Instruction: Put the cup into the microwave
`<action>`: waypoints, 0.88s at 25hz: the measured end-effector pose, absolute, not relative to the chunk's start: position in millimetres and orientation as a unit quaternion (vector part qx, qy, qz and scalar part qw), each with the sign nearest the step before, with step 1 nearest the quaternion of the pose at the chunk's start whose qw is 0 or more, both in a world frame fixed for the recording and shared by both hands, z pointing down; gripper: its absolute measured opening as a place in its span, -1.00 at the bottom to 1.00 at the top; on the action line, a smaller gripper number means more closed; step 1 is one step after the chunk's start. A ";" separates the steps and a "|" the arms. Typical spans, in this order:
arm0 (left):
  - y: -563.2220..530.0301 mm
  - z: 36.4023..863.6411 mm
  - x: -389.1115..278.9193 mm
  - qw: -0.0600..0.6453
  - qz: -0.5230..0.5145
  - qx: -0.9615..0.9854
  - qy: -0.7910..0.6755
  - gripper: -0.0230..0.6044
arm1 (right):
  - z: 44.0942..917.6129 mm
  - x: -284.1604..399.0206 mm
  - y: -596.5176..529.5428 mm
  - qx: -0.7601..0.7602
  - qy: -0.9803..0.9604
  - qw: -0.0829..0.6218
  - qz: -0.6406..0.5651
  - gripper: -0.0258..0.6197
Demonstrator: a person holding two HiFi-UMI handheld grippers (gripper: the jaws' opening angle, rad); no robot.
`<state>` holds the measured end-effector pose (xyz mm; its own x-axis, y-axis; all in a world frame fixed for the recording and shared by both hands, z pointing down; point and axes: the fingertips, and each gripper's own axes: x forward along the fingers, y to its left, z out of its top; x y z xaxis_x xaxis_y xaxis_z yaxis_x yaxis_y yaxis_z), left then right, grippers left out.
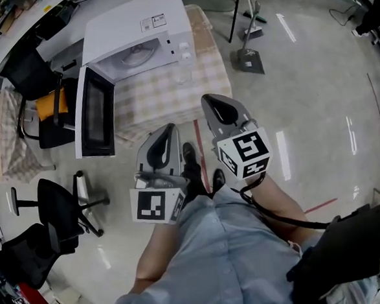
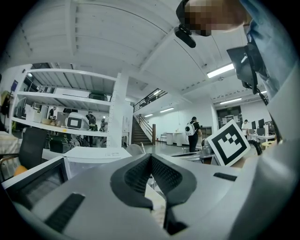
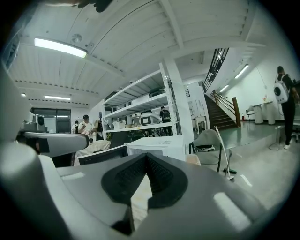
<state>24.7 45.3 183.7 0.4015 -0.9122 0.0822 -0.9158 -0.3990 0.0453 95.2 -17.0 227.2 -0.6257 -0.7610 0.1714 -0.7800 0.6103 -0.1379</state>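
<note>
Left tongs [image 1: 169,127] shut tight, nothing held. Right tongs [image 1: 206,100] likewise shut, empty. Both at 6 o'clock of checked-cloth bench [image 1: 167,99], near its edge. Small clear cup [image 1: 183,73] upright on bench, at 4 o'clock of white box microwave [image 1: 135,22], just beside it. Black-windowed microwave door [image 1: 96,115] swung open at 7 o'clock.

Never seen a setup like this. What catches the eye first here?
The big white microwave oven with its dark-windowed door swung wide open, on a table with a beige checked cloth, top of the head view. Below it, two grey hand-held grippers, the left gripper and the right gripper, each bearing a black-and-white marker cube, point toward that table, jaws shut and empty.
</note>
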 end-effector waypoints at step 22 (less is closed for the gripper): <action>-71.9 289.0 -24.1 0.107 0.004 0.849 -0.517 -0.91 | 360.8 65.5 -123.9 0.434 -0.882 0.168 0.076 -0.86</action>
